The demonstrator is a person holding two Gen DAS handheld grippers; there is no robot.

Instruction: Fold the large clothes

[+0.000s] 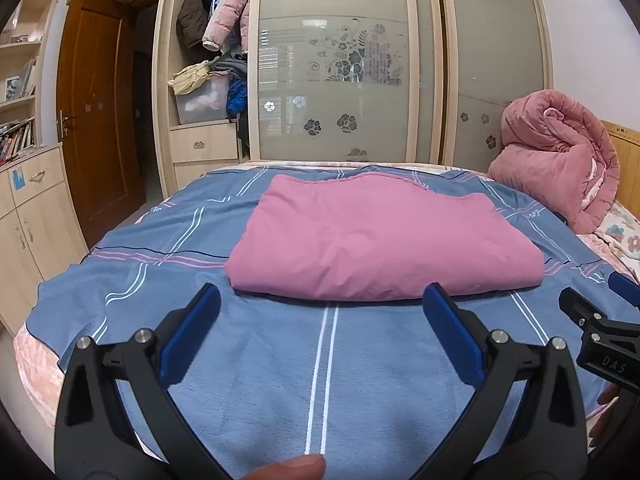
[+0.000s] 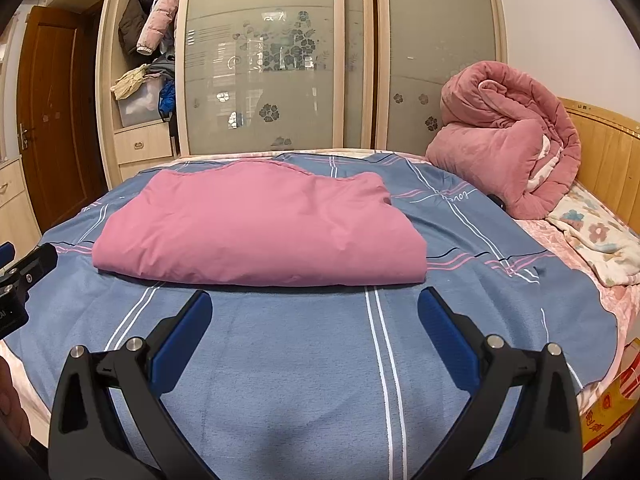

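Bedroom setting: a brown door stands at far left, then an open wardrobe bay with hanging jackets, then frosted sliding wardrobe doors with flower patterns. A blue striped bedsheet covers the bed in the foreground.

Work item: the pink folded garment lies flat on the sheet at mid-bed, as a compact rectangle with its rounded fold edge toward the cameras. A rolled pink quilt sits well apart at the right, against the wooden headboard, with a floral pillow below it.

Left gripper: jaws spread wide, holding nothing, level above the sheet just short of the garment's near edge. A fingertip of the person's hand shows at the bottom of the left wrist view.

Right gripper: jaws likewise spread wide and empty, beside the left unit, aimed at the same near edge toward its right half.

Step assessment: the fold appears largely complete; the remaining action is likely a final fold or a release check. If another fold is required, seat each claw on a near corner, capture all layers, lift both sides evenly and lay the edge onto the far edge without dragging the sheet beneath.
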